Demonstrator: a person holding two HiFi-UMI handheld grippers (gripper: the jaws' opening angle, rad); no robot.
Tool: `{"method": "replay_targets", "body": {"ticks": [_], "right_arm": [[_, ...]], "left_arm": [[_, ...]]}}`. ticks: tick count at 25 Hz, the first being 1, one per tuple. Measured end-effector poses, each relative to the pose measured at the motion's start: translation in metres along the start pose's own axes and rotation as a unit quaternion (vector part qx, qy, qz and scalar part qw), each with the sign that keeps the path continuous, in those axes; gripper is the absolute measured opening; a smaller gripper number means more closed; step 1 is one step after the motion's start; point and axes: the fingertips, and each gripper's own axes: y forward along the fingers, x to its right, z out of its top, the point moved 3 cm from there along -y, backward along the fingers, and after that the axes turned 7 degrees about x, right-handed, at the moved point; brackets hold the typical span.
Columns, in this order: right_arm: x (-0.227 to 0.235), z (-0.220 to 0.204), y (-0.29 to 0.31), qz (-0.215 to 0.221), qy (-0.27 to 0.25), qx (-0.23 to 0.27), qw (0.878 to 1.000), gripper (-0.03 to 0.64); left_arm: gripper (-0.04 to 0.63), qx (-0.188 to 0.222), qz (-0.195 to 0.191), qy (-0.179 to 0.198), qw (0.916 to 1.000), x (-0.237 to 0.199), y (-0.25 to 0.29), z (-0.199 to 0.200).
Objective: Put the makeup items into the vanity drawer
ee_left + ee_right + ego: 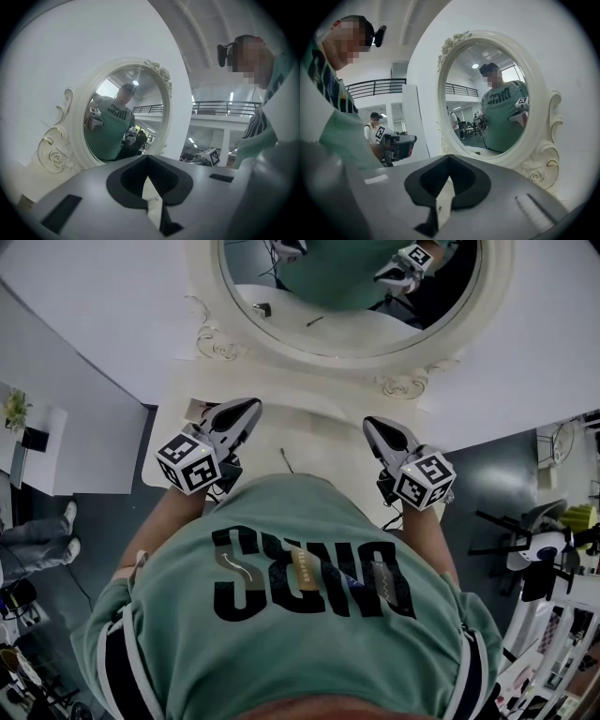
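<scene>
I stand at a white vanity (328,442) with an oval mirror in an ornate frame (214,338). A thin dark makeup stick (286,460) lies on the vanity top between my hands. A small item (196,411) sits at the top's left edge, partly hidden by my left gripper (247,410). That gripper is shut with nothing in it and is held just over the top. My right gripper (373,425) is shut and empty too, at the right. Each gripper view shows its jaws meeting, the left gripper (147,159) and the right gripper (449,159) both facing the mirror. My body hides the drawer.
The white wall (103,306) rises behind the vanity. A low white table (42,442) with a small plant stands at the left, near another person's feet (56,531). Stands and a chair (539,554) crowd the floor at the right.
</scene>
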Motion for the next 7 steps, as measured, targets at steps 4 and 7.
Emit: {"method": "replay_targets", "body": {"ticks": [4,7], "right_arm": [[-0.0007,-0.0015,0.0006,0.0,0.001,-0.002,1.0,0.006],[-0.0009,-0.0032,0.0013,0.0,-0.001,-0.003,1.0,0.006]], "left_arm": [[0.003,-0.001,0.0,-0.001,1.0,-0.0003,0.0,0.0001],[0.003,-0.002,-0.001,0.0,1.0,-0.0018,0.0001,-0.0015]]}}
